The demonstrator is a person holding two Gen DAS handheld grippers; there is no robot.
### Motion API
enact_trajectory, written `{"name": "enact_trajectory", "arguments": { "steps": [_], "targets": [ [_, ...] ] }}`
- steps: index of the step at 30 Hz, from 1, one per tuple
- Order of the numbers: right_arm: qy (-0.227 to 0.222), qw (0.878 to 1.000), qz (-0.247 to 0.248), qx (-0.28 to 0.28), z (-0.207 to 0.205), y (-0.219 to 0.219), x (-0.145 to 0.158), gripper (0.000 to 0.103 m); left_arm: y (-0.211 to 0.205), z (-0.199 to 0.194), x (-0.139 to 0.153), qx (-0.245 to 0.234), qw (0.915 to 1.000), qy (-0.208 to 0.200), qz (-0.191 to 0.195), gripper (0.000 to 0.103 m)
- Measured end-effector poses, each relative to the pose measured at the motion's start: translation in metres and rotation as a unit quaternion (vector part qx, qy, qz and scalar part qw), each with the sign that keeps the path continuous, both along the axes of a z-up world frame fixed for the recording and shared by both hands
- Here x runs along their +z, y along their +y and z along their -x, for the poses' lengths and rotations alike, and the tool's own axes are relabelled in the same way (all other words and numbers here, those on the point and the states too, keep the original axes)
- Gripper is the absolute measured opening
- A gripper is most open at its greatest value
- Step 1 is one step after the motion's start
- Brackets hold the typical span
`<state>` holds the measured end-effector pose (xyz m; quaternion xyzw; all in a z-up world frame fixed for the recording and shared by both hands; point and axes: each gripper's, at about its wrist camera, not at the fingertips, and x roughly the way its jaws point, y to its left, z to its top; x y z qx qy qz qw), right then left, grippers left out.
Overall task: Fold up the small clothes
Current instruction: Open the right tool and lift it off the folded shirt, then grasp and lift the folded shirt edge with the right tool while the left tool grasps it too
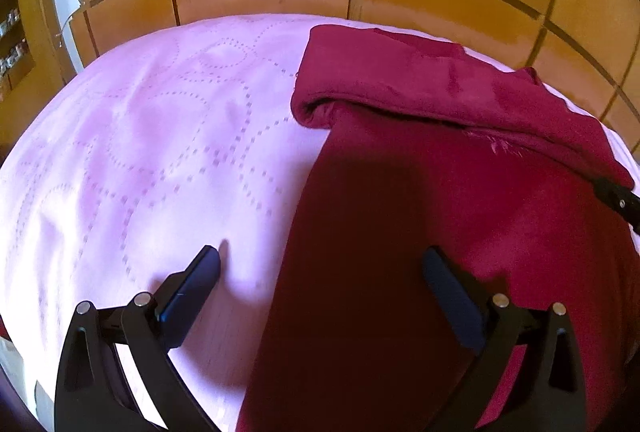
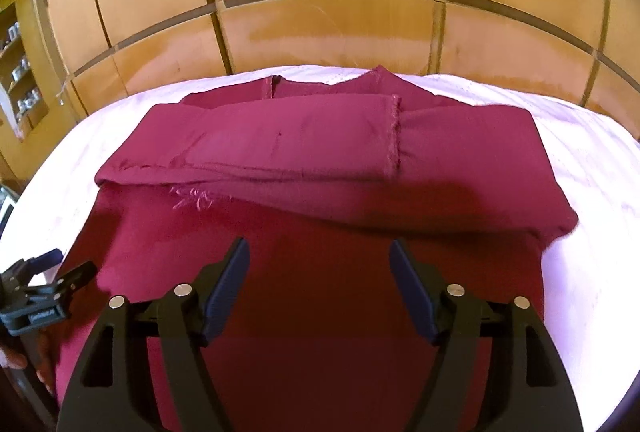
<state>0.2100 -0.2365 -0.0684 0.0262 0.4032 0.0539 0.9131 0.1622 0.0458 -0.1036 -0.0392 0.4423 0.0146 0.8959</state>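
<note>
Both claws gape over the maroon garment on the bed

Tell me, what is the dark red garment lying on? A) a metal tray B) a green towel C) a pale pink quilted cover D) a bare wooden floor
C: the dark red garment lies spread over a pale pink quilted cover, with wooden panels behind it.

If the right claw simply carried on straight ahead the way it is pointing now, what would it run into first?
Most likely the folded-over sleeves of the maroon garment. The right claw hangs open over the garment's flat lower body, aimed at that raised fold; depth is unclear, so it might brush the flat cloth first.
</note>
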Motion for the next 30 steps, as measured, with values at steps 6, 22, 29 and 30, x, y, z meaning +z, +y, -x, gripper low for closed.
{"name": "enact_trajectory", "arguments": {
  "steps": [6, 22, 29, 30],
  "targets": [
    [0.008, 1.000, -0.005, -0.005, 0.029, -0.011, -0.003, 0.071, 0.008, 0.020, 0.000, -0.027, 0.9995, -0.003, 0.014, 0.101],
    [0.001, 0.997, -0.071, -0.019, 0.093, -0.067, 0.016, 0.079, 0.045, 0.062, 0.003, -0.061, 0.9965, -0.008, 0.057, 0.101],
    [0.024, 0.975, -0.206, -0.078, 0.136, -0.143, 0.009, 0.064, 0.070, 0.080, 0.004, -0.092, 0.9881, 0.001, 0.123, 0.100],
    [0.029, 0.970, -0.226, -0.082, 0.143, -0.152, 0.004, 0.063, 0.072, 0.081, 0.004, -0.096, 0.9858, 0.003, 0.138, 0.100]
  ]
}}
